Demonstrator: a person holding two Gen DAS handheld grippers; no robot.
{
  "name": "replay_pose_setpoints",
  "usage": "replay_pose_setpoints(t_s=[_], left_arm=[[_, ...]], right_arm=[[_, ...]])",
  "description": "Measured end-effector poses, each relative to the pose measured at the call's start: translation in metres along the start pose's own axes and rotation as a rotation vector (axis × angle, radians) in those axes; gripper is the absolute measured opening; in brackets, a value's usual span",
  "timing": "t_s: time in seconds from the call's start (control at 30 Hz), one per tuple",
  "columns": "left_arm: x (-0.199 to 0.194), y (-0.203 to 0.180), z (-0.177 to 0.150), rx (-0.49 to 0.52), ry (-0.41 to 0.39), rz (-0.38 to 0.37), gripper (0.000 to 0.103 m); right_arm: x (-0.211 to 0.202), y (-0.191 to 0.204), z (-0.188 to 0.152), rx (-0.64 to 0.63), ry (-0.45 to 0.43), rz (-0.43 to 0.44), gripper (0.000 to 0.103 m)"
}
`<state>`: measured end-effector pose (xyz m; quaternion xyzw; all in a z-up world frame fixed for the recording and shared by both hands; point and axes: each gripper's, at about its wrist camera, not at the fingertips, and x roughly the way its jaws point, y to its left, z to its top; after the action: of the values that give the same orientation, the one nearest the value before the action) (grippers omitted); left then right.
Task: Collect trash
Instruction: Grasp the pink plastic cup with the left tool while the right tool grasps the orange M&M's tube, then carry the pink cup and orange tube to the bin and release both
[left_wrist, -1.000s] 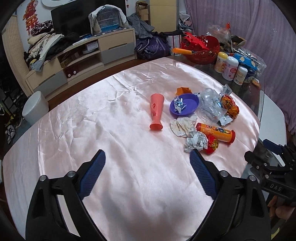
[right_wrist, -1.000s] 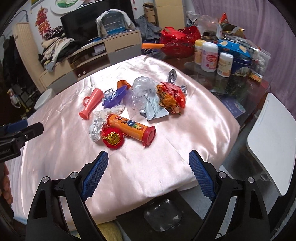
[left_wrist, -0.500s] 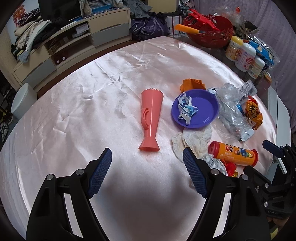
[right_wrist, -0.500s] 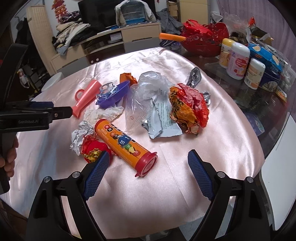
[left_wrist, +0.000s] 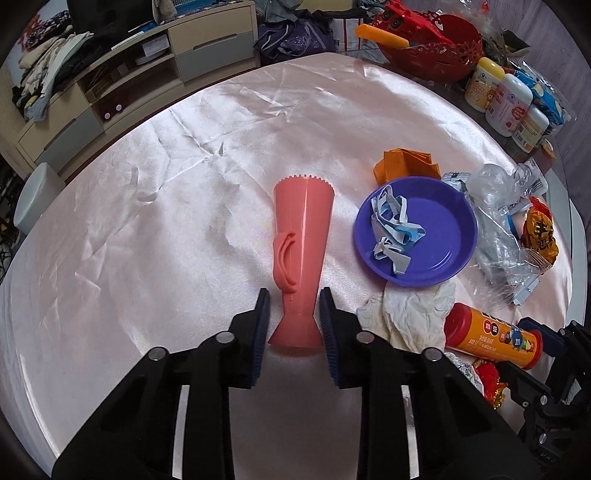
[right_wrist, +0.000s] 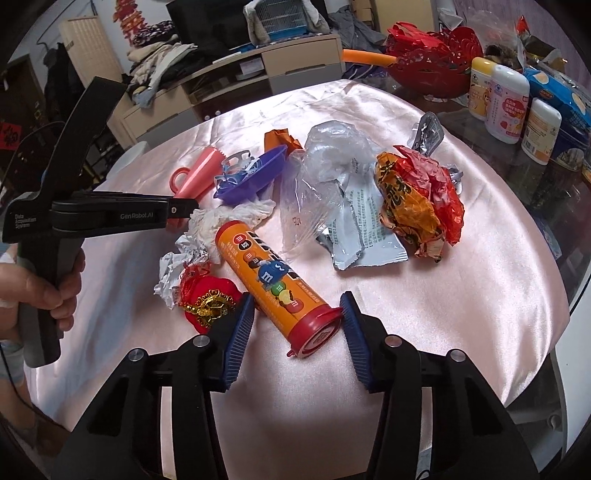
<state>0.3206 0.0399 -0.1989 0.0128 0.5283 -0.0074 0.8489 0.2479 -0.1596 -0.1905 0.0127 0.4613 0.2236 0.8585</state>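
Observation:
A pink plastic cup (left_wrist: 303, 236) lies on its side on the pink satin tablecloth (left_wrist: 166, 229), foot toward me. My left gripper (left_wrist: 294, 317) straddles its narrow foot; the jaws are closing and the pads lie against it. From the right wrist the left gripper (right_wrist: 184, 212) reaches in from the left. An orange candy tube (right_wrist: 266, 269) with a red cap lies slanted. My right gripper (right_wrist: 297, 314) is closing on its capped end, pads at its sides. Close by are a crumpled white tissue (left_wrist: 410, 310), a red ornament (right_wrist: 210, 299), a clear plastic bag (right_wrist: 325, 158) and an orange-red wrapper (right_wrist: 417, 195).
A purple plate (left_wrist: 443, 240) holding paper strips sits right of the cup, with folded orange paper (left_wrist: 406, 160) behind it. A red basket (left_wrist: 443, 33) and bottles (left_wrist: 509, 103) stand at the table's far right. A TV cabinet (left_wrist: 147, 66) and a white bin (left_wrist: 33, 195) lie beyond the table.
Both grippers have come down and forward, and their jaws have narrowed from wide apart. The left now brackets the pink cup's foot, the right the tube's capped end.

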Motion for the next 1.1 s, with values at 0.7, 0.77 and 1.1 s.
replay_pose_setpoints(t_s=[0.7,0.77,1.1], left_arm=[[-0.072,0.004,-0.026,0.014,-0.095,-0.081,0.018],[-0.082,0.004,-0.031,0.014,-0.104,-0.086,0.018],[-0.138,-0.019,-0.082,0.052,-0.151,-0.143,0.018]], right_arm=[[-0.039,0.004,-0.003,0.077,-0.048,-0.032,0.037],[-0.048,0.008,-0.004,0.073,-0.059,-0.04,0.036],[-0.107,0.023,-0.034,0.09,-0.102,-0.093,0.036]])
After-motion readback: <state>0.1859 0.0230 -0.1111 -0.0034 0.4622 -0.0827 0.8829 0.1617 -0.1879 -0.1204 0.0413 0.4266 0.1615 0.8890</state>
